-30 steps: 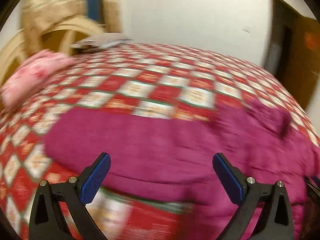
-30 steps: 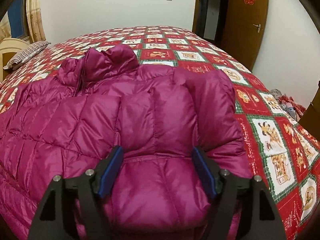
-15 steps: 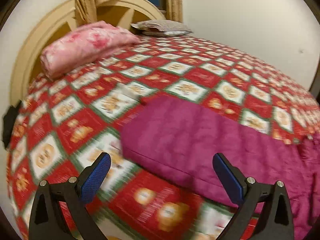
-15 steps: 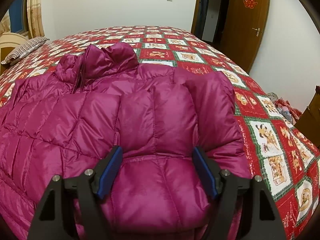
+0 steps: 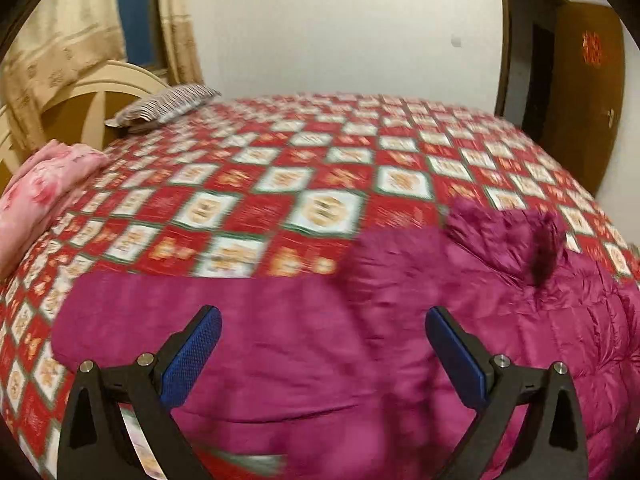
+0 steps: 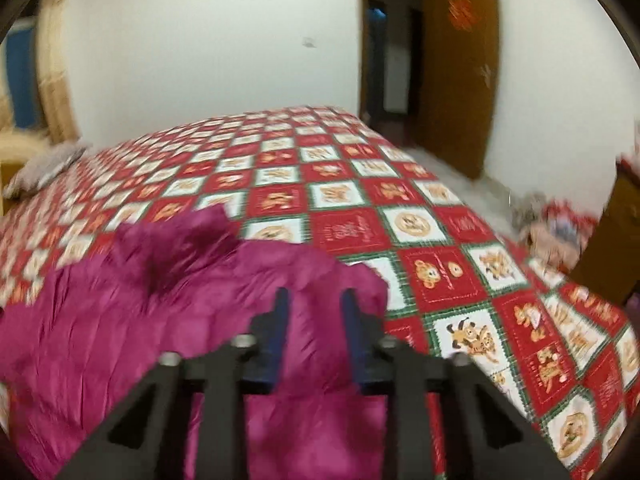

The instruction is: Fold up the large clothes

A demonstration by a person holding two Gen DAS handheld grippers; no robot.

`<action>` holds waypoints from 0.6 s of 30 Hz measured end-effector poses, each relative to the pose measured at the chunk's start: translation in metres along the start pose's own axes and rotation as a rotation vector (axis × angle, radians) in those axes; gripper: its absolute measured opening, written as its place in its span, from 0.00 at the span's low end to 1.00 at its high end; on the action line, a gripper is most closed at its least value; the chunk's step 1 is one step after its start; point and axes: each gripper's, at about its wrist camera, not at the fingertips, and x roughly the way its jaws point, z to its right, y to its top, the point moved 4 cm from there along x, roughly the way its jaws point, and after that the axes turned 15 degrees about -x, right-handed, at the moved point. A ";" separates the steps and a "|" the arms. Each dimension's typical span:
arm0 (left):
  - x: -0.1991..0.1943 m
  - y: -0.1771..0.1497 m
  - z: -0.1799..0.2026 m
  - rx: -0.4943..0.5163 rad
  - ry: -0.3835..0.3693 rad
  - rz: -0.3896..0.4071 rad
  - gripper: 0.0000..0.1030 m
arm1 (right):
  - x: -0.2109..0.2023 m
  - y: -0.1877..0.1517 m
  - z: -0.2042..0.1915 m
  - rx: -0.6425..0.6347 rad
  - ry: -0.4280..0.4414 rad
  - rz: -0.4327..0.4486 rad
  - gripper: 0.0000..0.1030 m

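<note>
We are closing the right gripper (image 6: 314,312), its blue textured pads pinching a puffy fold of the magenta down jacket (image 6: 132,320) between them, the glossy quilted fabric bunching up around the narrow gap. We are holding the left gripper (image 5: 323,330) with its jaws spread wide apart, nothing between the blue dimpled pads, hovering above the jacket's flat, smooth sleeve part. The jacket (image 5: 360,340) is lying across the near edge of the bed, its crumpled collar (image 5: 516,236) rising as a soft mound. Beneath it is spreading the red-and-white checked bedspread (image 5: 280,184), printed with cartoon squares. Farther off are sitting a folded pink blanket (image 5: 44,188), a striped pillow (image 5: 168,104) and a curved wooden headboard (image 5: 80,96).
</note>
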 end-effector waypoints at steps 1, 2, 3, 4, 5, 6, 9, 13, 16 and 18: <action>0.006 -0.004 0.009 0.009 -0.001 -0.018 0.99 | 0.015 -0.001 -0.001 -0.005 0.026 -0.037 0.22; 0.015 -0.013 0.023 0.033 0.007 -0.031 0.99 | 0.029 -0.003 -0.007 -0.034 0.029 -0.069 0.21; 0.022 -0.019 0.030 0.055 0.032 -0.029 0.99 | 0.042 -0.008 -0.011 -0.061 0.017 -0.101 0.21; 0.027 -0.024 0.034 0.073 0.060 -0.027 0.99 | 0.054 -0.015 -0.014 -0.074 0.003 -0.132 0.21; 0.035 -0.032 0.037 0.093 0.093 -0.029 0.99 | 0.064 -0.024 -0.015 -0.078 -0.007 -0.155 0.21; 0.046 -0.043 0.038 0.110 0.114 -0.039 0.99 | 0.071 -0.034 -0.016 -0.082 -0.017 -0.151 0.20; 0.058 -0.052 0.032 0.085 0.105 -0.072 0.99 | 0.067 -0.038 -0.018 -0.104 -0.040 -0.122 0.21; 0.058 -0.049 0.026 0.052 0.066 -0.103 0.99 | 0.060 -0.036 -0.012 -0.083 -0.027 -0.138 0.21; 0.045 -0.042 0.012 -0.001 0.002 -0.114 0.99 | 0.023 -0.024 -0.013 -0.008 -0.019 -0.057 0.22; 0.026 -0.034 -0.014 -0.062 -0.032 -0.081 0.99 | -0.006 -0.023 -0.029 -0.033 0.032 -0.009 0.25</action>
